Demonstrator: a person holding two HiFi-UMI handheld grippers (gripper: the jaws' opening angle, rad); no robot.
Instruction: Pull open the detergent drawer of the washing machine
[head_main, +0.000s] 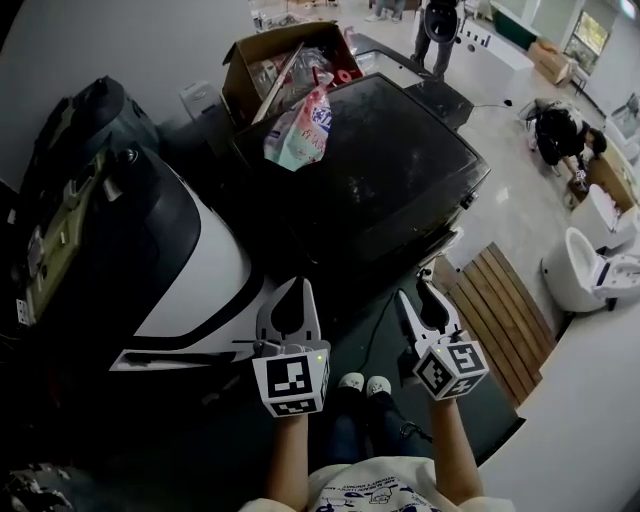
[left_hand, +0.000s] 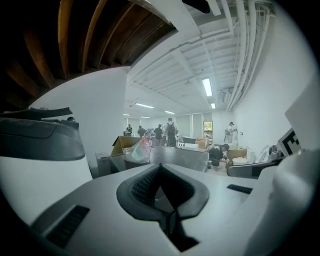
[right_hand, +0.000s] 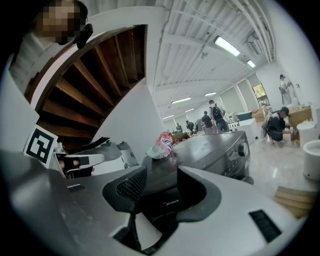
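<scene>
Right gripper view looks straight at the washing machine (right_hand: 220, 145), a dark grey box with a round knob (right_hand: 243, 149) high on its front. The strip of front with the brand lettering (right_hand: 172, 201) shows between the jaws of the right gripper (right_hand: 161, 172). That front lies flush, and the outline of the detergent drawer itself is too small and dark to make out. The right jaws stand apart with nothing between the pads, short of the machine and not touching it.

In the head view the washing machine (head_main: 380, 170) stands ahead of the person, its front turned toward the lower right. The right gripper (head_main: 413, 290) hangs near that front's lower corner. The left gripper (head_main: 300, 285) is beside it, its tips together and empty; the left gripper view shows the same closed tips (left_hand: 160, 167).

A pink and white pouch (head_main: 300, 130) lies on the machine's lid at its far left corner, with an open cardboard box (head_main: 262, 60) just behind. A white and black appliance (head_main: 200, 270) stands to the left. A slatted wooden pallet (head_main: 505, 310) lies on the floor to the right, and a white toilet (head_main: 585, 270) stands beyond it. The person's shoes (head_main: 362, 385) show between the two grippers.
</scene>
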